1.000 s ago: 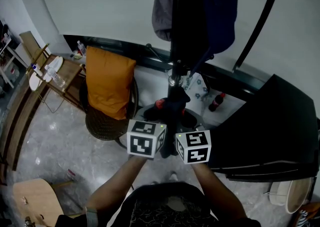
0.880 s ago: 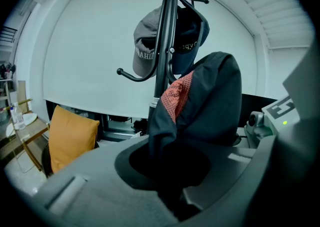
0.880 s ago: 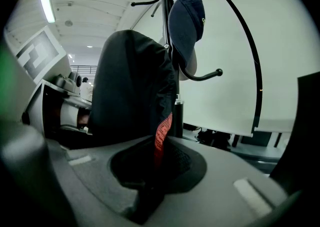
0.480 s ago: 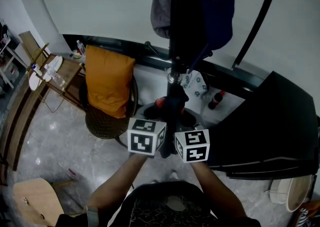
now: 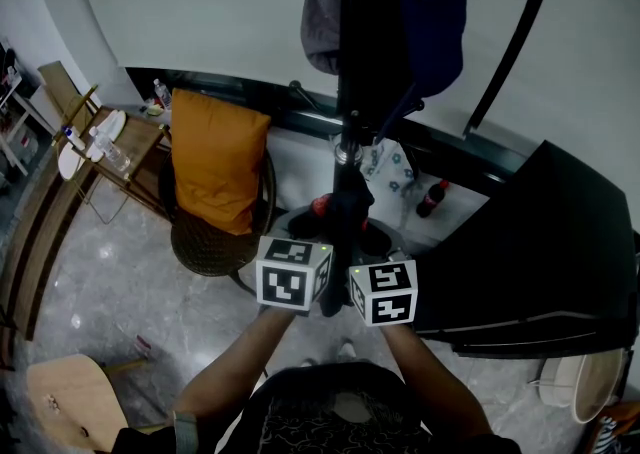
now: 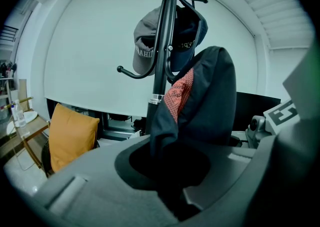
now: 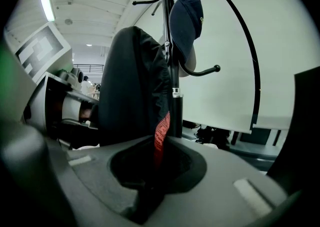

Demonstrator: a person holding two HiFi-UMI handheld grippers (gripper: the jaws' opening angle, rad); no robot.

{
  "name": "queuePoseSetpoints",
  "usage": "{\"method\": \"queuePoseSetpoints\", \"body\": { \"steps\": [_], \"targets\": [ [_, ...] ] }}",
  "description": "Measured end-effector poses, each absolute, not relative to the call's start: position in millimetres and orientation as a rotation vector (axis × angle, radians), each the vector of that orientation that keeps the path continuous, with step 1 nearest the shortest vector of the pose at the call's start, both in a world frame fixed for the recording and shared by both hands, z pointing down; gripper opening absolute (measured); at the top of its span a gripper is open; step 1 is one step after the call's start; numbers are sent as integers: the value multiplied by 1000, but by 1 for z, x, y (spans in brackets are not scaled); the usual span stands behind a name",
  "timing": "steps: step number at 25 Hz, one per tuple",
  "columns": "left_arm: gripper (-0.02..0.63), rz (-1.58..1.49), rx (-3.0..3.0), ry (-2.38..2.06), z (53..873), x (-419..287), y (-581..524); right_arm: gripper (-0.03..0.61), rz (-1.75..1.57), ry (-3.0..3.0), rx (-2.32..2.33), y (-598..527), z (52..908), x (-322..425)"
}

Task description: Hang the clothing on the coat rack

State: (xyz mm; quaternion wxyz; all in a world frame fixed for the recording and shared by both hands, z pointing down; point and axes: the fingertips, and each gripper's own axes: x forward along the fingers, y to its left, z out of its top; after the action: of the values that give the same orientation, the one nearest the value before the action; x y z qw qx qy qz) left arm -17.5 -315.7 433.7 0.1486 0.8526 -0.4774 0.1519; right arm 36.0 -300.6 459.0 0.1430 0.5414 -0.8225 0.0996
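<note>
A dark jacket (image 5: 347,225) with red mesh lining hangs bunched between my two grippers, right in front of the black coat rack pole (image 5: 350,62). My left gripper (image 5: 296,277) is shut on the jacket's fabric (image 6: 205,101); the cloth runs down into its jaws. From the other side my right gripper (image 5: 382,292) is shut on the same jacket (image 7: 131,86), and a strip of red lining (image 7: 161,131) drops between its jaws. A grey cap (image 6: 144,46) and a navy cap (image 6: 187,33) hang on the rack's upper hooks. One curved lower hook (image 6: 131,73) is bare.
A wicker chair with an orange cushion (image 5: 215,172) stands left of the rack. Further left is a wooden side table (image 5: 110,147) with bottles. A black desk (image 5: 540,252) fills the right. A thin black curved pole (image 5: 515,47) rises beside it. A wooden stool (image 5: 60,397) sits at bottom left.
</note>
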Motion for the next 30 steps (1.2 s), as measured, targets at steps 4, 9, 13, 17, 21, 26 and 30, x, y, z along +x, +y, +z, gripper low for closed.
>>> {"method": "queuePoseSetpoints", "body": {
  "steps": [4,9,13,17,21,26,30],
  "targets": [
    [34,443,2450,-1377,435,-18,-314,32,292,-2372,1550,-298,461,35],
    [34,436,2451,-1379,436,-16,-312,32,295,-2377,1534,-295,465,33],
    [34,436,2452,-1379,438,-15,-310,32,298,-2376,1528,-293,468,33],
    [34,433,2460,-1384,437,-14,-308,32,286,-2375,1518,-291,468,32],
    [34,436,2463,-1387,437,-13,-307,32,279,-2374,1509,-290,470,31],
    [35,441,2460,-1367,440,-12,-306,35,267,-2358,1513,-289,471,32],
    [35,451,2463,-1369,439,-12,-305,35,269,-2355,1518,-288,471,33]
  ]
}}
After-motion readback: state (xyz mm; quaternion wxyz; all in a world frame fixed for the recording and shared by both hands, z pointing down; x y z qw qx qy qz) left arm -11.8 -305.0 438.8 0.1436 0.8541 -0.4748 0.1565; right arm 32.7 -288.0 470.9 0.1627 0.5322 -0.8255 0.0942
